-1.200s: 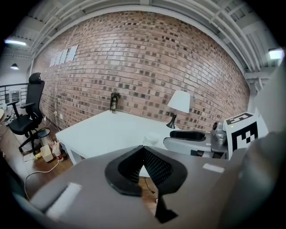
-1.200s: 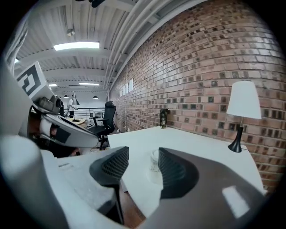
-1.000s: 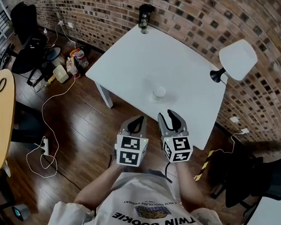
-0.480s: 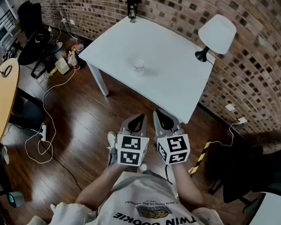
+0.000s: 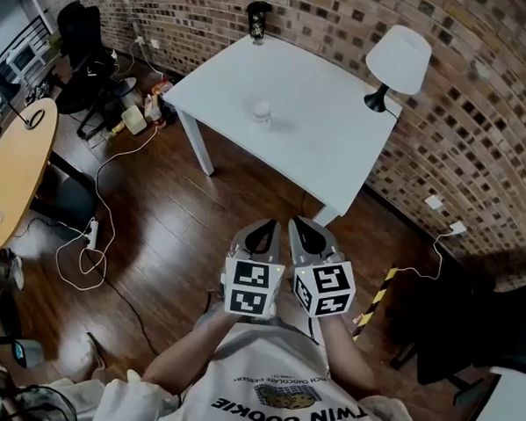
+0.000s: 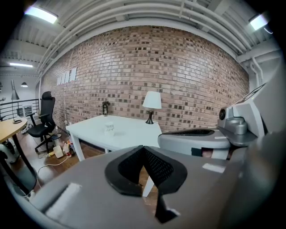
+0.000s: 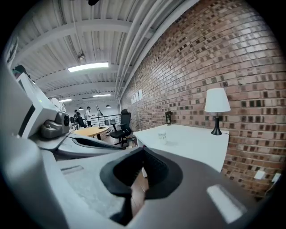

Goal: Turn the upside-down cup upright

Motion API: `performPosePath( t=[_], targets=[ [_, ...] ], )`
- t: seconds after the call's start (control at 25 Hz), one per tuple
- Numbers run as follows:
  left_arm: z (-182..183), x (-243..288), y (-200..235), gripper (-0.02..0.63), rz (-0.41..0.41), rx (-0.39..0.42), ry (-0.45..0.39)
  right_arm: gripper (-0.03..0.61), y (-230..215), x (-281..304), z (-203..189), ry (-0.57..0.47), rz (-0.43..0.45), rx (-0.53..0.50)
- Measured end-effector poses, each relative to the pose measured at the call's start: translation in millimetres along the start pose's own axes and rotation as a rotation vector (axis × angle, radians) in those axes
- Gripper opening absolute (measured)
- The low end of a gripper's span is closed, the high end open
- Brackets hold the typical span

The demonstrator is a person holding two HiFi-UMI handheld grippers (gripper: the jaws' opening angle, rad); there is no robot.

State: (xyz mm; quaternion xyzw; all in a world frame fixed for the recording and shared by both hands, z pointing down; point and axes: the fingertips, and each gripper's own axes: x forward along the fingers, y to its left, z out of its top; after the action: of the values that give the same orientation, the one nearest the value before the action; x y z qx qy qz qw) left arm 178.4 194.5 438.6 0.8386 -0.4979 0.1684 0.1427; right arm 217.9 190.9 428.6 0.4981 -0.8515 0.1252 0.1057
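- The left gripper (image 6: 143, 151) is seen with its jaws closed, the dark pads meeting tip to tip and nothing between them.
- The right gripper (image 7: 143, 151) is likewise shut on nothing, its pads drawn together.
- In the head view both grippers are held side by side, close to the person's chest and above the wooden floor (image 5: 175, 219), short of the table's near corner.
- The cup (image 5: 260, 113) is found well ahead of both pairs of jaws, standing alone on the white table (image 5: 330, 140), apart from the lamp (image 5: 397, 59) at the wall-side edge.
- From each gripper view the cup is seen small and far off, slightly left of the line the left jaws point along and slightly right of the right jaws' line.
- Whether its mouth faces up or down cannot be made out at this size, so an inverted cup and one already righted are both fitted by the scene.
- The cup is judged small, pale or clear, stiff and light. Its smooth wall is likely slippery and, if it is glass, breakable.
- A hold across the side wall near mid-height is judged safest, with modest pressure.
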Motion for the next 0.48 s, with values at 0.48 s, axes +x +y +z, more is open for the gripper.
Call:
performPosePath(
  t=[0.48],
  targets=[
    [-21,-46,12,0.003,0.009,-0.019,0.011,0.003,45,-14,-9,0.018,0.022,0.004]
  ],
)
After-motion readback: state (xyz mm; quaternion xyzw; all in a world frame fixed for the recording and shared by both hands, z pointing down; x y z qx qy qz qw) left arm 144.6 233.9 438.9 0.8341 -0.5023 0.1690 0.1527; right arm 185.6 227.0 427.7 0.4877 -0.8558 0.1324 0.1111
